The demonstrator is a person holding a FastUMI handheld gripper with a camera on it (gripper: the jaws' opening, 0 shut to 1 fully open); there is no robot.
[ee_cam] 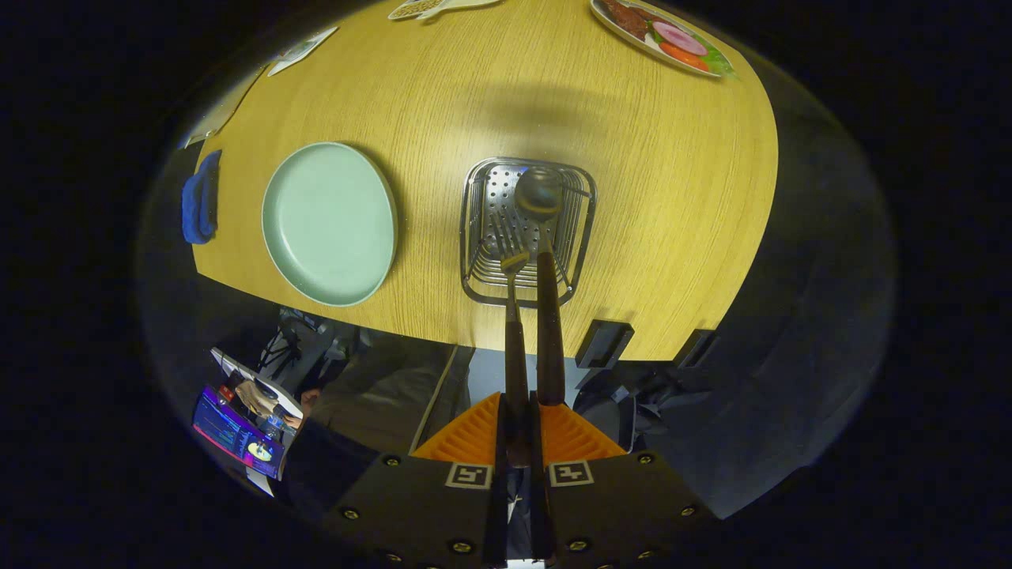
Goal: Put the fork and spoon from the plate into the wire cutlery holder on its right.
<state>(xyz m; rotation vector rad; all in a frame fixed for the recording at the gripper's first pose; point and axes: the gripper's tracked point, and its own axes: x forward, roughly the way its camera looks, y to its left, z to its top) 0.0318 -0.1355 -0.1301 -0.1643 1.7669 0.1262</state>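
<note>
**One camera on the gripper, looking steeply down**

The gripper view sits just behind the gripper [518, 411] and faces along its fingers, down onto the wooden table [648, 197] from above its near edge. The wire holder [482, 229] lies close ahead.

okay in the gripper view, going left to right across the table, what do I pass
blue cloth at the table's edge → green plate → wire cutlery holder, where the fork and spoon reach in, the fork's handle pinched in the gripper.
</note>
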